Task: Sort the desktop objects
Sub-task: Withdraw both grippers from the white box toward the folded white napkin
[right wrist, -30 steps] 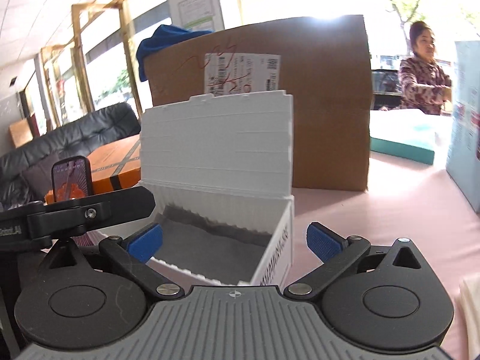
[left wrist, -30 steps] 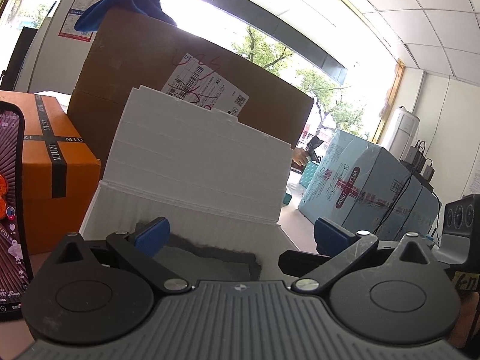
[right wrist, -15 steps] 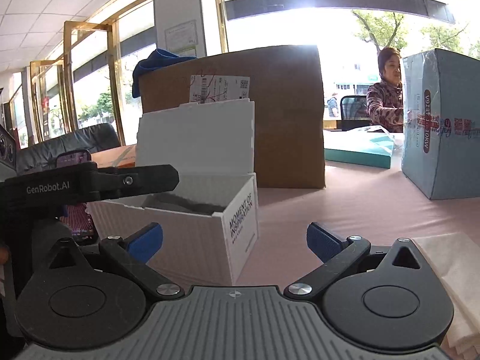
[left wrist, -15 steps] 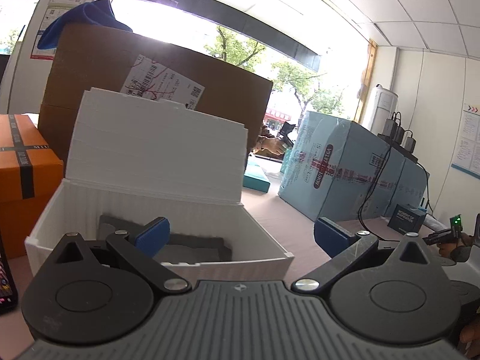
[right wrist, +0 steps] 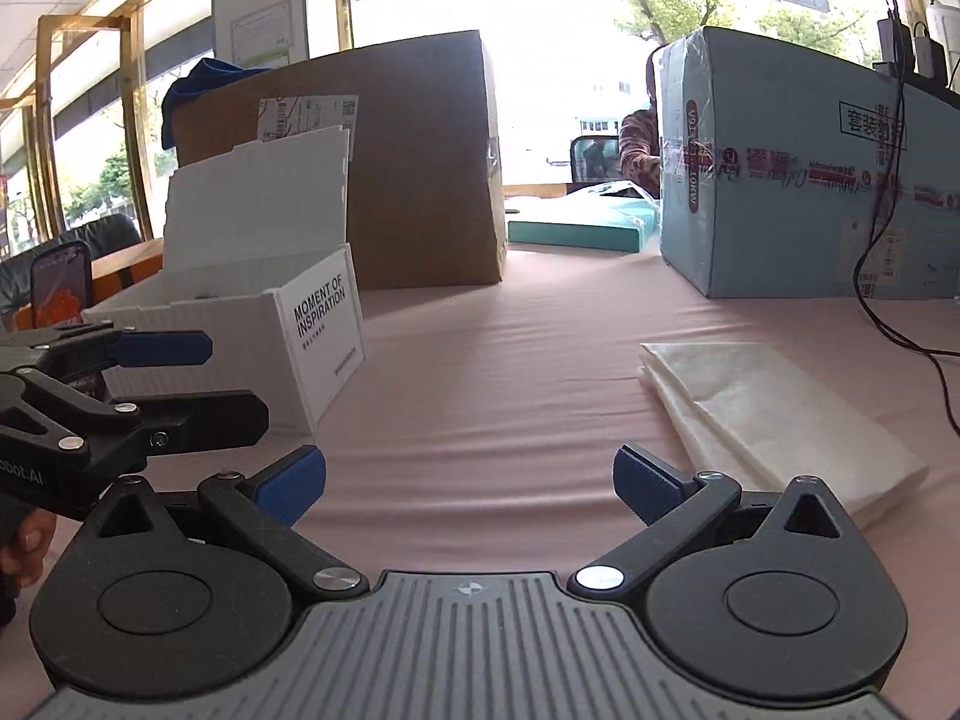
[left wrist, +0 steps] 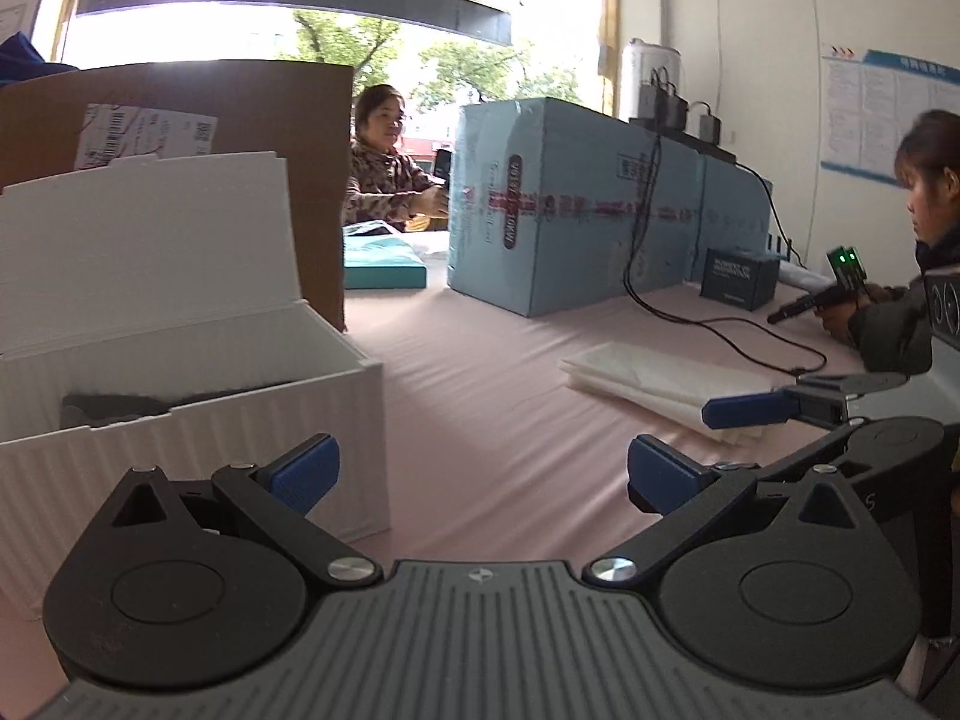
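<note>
White box point(left wrist: 198, 372), lid up, holds something grey, perhaps foam point(left wrist: 114, 405); both grippers' fingers spread wide, empty.

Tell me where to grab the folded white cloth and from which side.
Take the cloth at its near-left corner, where the stacked layers' edges show. It lies flat on the pink tablecloth, so probably come down with the open right gripper from that open side, pinching all layers, away from the cable.
</note>
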The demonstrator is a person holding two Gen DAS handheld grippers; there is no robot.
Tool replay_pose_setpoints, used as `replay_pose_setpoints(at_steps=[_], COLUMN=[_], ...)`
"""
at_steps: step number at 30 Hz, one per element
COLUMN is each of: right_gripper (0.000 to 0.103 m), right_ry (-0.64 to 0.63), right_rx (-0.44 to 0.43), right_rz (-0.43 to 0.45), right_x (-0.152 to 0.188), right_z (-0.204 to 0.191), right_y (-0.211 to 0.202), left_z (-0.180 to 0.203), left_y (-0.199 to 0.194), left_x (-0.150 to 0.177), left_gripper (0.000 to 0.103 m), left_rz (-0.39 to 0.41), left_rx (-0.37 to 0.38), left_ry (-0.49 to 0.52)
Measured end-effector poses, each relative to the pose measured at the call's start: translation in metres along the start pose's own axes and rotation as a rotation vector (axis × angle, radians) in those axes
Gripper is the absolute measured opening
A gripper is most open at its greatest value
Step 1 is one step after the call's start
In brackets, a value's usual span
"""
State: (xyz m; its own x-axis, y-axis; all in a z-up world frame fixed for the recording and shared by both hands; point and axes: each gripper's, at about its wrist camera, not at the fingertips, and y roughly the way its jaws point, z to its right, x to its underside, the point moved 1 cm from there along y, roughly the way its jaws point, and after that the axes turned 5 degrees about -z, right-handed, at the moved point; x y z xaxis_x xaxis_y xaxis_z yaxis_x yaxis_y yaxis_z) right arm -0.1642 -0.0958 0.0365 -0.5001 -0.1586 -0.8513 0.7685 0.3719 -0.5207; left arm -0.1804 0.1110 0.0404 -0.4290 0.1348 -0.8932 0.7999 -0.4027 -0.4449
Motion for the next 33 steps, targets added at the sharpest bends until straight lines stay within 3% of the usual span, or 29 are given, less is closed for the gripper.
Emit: replay_pose_setpoints(at_steps=[4, 8, 12, 15, 19, 24, 29, 33], right_gripper=[0.103, 0.103, 0.103, 0.103, 0.103, 0.103, 0.103, 0.103], right_ry=[-0.029, 0.004, 0.093, 0.203, 0.423, 0.563, 0.721, 0.713], right_rx=[0.03, 0.058, 0.092, 0.134, 0.264, 0.357, 0.296, 0.3], right_rz=[0.019, 0.073, 0.165, 0.176, 0.133, 0.162, 0.176, 0.162], right_x=[0.015, 0.026, 0.029, 0.029, 0.034, 0.043, 0.057, 0.056], right_z=[0.006, 0.02, 0.04, 0.062, 0.095, 0.131, 0.163, 0.162], right_y=[-0.014, -0.028, -0.039, -0.039, -0.036, -0.046, -0.049, -0.047], left_z=[0.007, 0.014, 0.013, 0.018, 0.04, 0.054, 0.059, 0.06], left_y=[0.016, 0.034, 0.052, 0.061, 0.082, 0.112, 0.153, 0.18], left_x=[0.007, 0.014, 0.017, 0.014, 0.003, -0.013, -0.033, -0.046], left_gripper=[0.103, 0.103, 0.103, 0.103, 0.103, 0.103, 0.103, 0.103], left_rz=[-0.091, -0.179, -0.25, -0.246, -0.264, -0.252, -0.225, -0.198], left_rx=[0.084, 0.082, 0.11, 0.108, 0.05, -0.019, -0.03, -0.025], left_ry=[-0.034, -0.015, -0.061, -0.073, -0.016, -0.096, -0.203, -0.278])
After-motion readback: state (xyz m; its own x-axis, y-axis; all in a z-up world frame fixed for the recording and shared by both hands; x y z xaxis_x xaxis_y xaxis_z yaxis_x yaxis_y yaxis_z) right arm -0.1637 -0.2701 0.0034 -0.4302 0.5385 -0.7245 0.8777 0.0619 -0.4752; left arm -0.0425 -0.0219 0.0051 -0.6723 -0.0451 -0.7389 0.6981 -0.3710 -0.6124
